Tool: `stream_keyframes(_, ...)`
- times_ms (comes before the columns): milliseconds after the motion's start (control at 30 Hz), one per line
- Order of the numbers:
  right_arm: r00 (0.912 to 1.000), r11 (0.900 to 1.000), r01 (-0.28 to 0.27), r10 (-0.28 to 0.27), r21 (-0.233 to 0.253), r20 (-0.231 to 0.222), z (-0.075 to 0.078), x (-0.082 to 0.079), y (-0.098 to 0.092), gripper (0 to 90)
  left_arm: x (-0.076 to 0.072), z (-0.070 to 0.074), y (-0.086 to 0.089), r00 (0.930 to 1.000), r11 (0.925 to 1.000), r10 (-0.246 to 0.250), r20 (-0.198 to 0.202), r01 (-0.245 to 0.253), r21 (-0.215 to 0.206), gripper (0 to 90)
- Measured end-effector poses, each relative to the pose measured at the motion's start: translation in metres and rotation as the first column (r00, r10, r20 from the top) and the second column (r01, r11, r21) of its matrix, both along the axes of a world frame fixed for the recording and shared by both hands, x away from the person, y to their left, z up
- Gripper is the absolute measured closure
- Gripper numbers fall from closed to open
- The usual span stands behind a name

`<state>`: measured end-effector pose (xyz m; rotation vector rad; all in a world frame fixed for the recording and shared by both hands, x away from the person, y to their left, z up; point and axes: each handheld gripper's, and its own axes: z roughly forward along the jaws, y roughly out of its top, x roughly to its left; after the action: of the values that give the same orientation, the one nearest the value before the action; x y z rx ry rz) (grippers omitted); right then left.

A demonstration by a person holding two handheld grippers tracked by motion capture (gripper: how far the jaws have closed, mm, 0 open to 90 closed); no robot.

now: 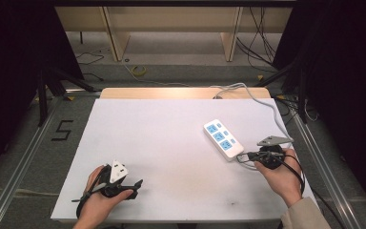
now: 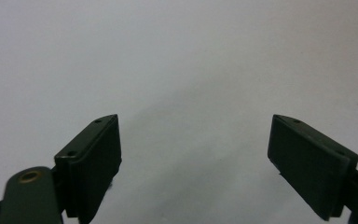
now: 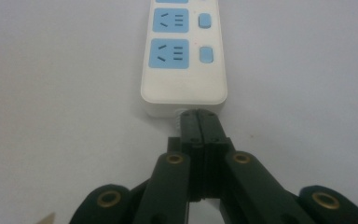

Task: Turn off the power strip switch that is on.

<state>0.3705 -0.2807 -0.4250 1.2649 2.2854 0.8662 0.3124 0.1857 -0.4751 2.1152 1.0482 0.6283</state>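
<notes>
High view: power strip (image 1: 223, 139) on worktop (image 1: 162, 157), right of centre; right tool (image 1: 242, 157) at its near end, left tool (image 1: 136, 187) well apart.
Left gripper view: jaws wide apart, holding nothing.
Right gripper view: jaws closed at strip's end; whether they pinch anything there is unclear.

Place: a lab or test room set up for recording, not a home.
Table: a white sheet (image 1: 171, 157) covers a wooden table (image 1: 181, 92), whose bare wood shows along the far edge.
Surround: black curtains (image 1: 9, 71) hang at the left and right sides.
Frame: metal rails (image 1: 24, 157) run along the floor beside the table's left and right edges.
Floor: grey carpet, with a black mark like the numeral 5 (image 1: 63, 130) near the table's far left corner.
Cables: loose cables (image 1: 259, 45) lie on the floor beyond the far edge.
</notes>
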Motion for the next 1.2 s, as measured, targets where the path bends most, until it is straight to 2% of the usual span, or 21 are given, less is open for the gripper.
stream_keyframes(1200, 0.9999, 1.000, 0.006, -0.006, -0.009, -0.014, 0.001, 0.016, 0.006, 90.0, 0.000, -0.001, -0.001, 1.0000, 1.0000, -0.002, -0.001, 0.002, 0.000, 17.3)
